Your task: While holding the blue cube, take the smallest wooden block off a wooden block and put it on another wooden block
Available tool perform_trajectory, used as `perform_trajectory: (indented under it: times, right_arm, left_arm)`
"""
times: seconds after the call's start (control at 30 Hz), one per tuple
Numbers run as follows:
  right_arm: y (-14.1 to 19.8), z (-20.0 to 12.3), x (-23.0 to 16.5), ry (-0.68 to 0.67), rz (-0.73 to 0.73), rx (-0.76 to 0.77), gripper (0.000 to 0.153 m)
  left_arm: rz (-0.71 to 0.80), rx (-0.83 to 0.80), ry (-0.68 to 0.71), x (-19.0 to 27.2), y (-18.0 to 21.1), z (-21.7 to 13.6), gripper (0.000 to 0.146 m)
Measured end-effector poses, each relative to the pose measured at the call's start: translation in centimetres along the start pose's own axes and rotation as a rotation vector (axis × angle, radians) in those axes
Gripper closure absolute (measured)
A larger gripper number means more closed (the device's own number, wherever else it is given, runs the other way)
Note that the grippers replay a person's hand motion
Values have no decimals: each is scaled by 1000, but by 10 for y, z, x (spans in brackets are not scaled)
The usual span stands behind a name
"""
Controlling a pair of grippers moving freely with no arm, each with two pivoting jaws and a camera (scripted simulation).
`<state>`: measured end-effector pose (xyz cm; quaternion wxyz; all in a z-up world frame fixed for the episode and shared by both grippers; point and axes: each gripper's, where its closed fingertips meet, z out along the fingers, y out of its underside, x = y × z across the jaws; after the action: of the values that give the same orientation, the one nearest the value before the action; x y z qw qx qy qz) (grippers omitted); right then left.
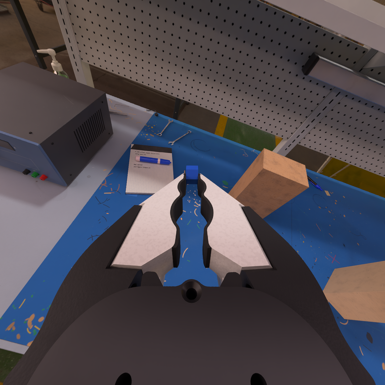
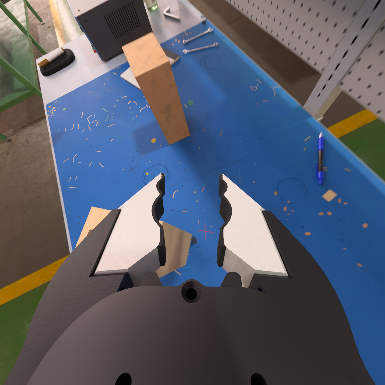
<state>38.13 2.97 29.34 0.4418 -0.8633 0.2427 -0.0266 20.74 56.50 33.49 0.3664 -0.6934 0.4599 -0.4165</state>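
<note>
My left gripper (image 1: 191,178) is shut on a small blue cube (image 1: 191,170), which it holds at its fingertips above the blue mat (image 1: 291,239). A large wooden block (image 1: 270,181) stands just right of the tips. A second wooden block (image 1: 358,291) lies at the lower right. My right gripper (image 2: 191,176) is open and empty above the mat (image 2: 250,125). A tall wooden block (image 2: 158,87) stands ahead of it. A flatter wooden block (image 2: 177,248) lies under its left finger (image 2: 135,229), partly hidden. I see no small wooden block clearly in either view.
A grey power supply (image 1: 52,125) stands at the left and also shows in the right wrist view (image 2: 112,25). A notepad (image 1: 150,179) carries a blue marker (image 1: 154,160). There are two wrenches (image 2: 200,48), a blue pen (image 2: 319,158), a pegboard (image 1: 208,52) and a black holder (image 2: 56,62).
</note>
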Motion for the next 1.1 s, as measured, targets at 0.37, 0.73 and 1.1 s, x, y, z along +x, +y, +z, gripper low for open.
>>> perform_trajectory:
  times: [0.37,0.73,1.1]
  right_arm:
    - [32,-62,-89,-332,-676,-222,101]
    - [66,-28,-107,-410,-1198,-484,97]
    - [76,-9,-101,-474,-1347,-630,131]
  left_arm:
    - [-1,-7,10,-3,-1,9,137]
    - [6,-2,21,5,-3,10,137]
    - [-13,13,-3,-4,2,-5,137]
